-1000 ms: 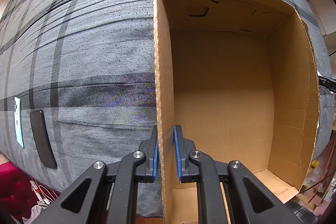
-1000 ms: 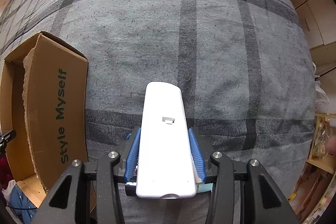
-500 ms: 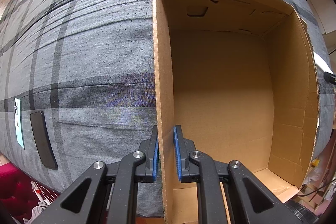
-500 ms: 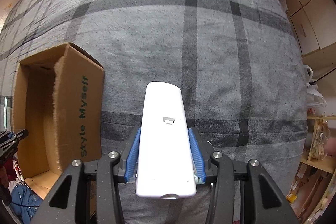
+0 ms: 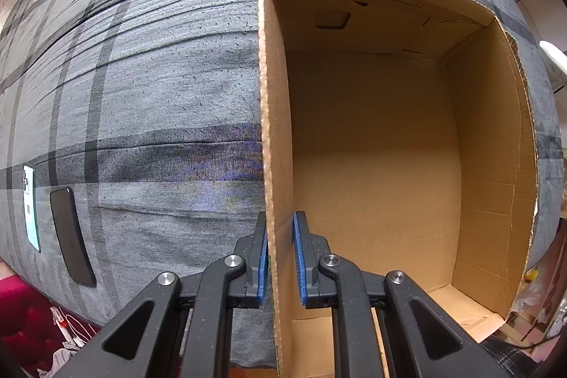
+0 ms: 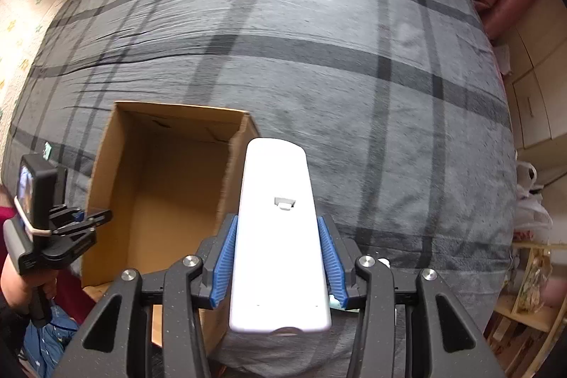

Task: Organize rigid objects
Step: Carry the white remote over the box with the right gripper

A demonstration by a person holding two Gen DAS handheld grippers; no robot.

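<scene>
Closed down tight, the left gripper (image 5: 280,257) is pinching the near left wall of the open cardboard box (image 5: 375,144) on the grey plaid bedspread (image 5: 149,101), while the right gripper (image 6: 276,257) is squeezing its blue pads against the sides of a long white remote-like device (image 6: 278,236), holding it in the air above the box's right edge. Judging by the bare floor, the box is holding nothing yet, so the device is awaiting its drop, and a dark phone (image 5: 71,236) and a pale green one (image 5: 31,208) are lying on the cover to the left, seemingly awaiting theirs. No lettering is reading clearly anywhere.
</scene>
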